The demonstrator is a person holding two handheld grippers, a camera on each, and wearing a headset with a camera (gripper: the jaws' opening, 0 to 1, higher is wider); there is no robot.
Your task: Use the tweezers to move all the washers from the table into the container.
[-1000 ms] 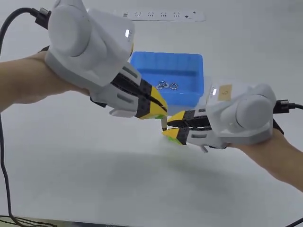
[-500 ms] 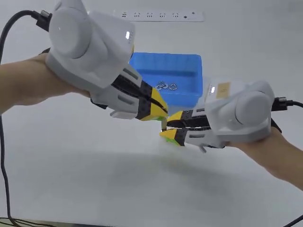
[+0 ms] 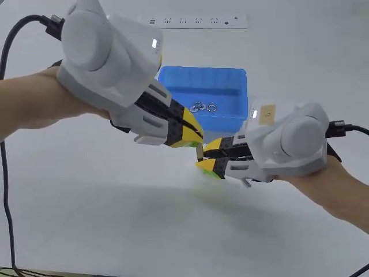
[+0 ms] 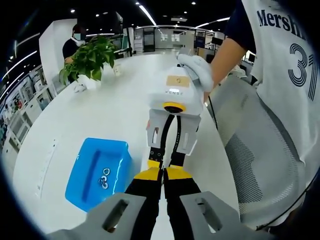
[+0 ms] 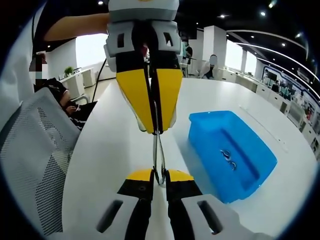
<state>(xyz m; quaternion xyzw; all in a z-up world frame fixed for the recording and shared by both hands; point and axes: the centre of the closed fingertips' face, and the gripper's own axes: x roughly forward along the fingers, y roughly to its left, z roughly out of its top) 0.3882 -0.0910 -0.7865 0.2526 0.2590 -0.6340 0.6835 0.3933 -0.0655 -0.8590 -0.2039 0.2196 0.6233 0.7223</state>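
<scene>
My two grippers meet tip to tip above the white table (image 3: 115, 219). The left gripper (image 3: 193, 135) comes in from the upper left and the right gripper (image 3: 207, 160) from the right. Thin metal tweezers (image 5: 158, 150) run from the left gripper's yellow jaws down into the right gripper (image 5: 159, 177), and both look shut on them. The left gripper (image 4: 163, 175) faces the right one head-on in its own view. Behind them stands the blue container (image 3: 222, 86) with three washers (image 3: 203, 106) inside, also seen as washers (image 5: 227, 159) and container (image 4: 95, 175).
A white power strip (image 3: 196, 21) lies at the table's far edge. A black cable (image 3: 6, 190) hangs at the left. A mesh office chair (image 5: 35, 160) stands beside the table. A potted plant (image 4: 87, 60) sits on the far end.
The right gripper has rolled and shifted slightly; the left gripper holds still. The tweezers stay between both pairs of jaws.
</scene>
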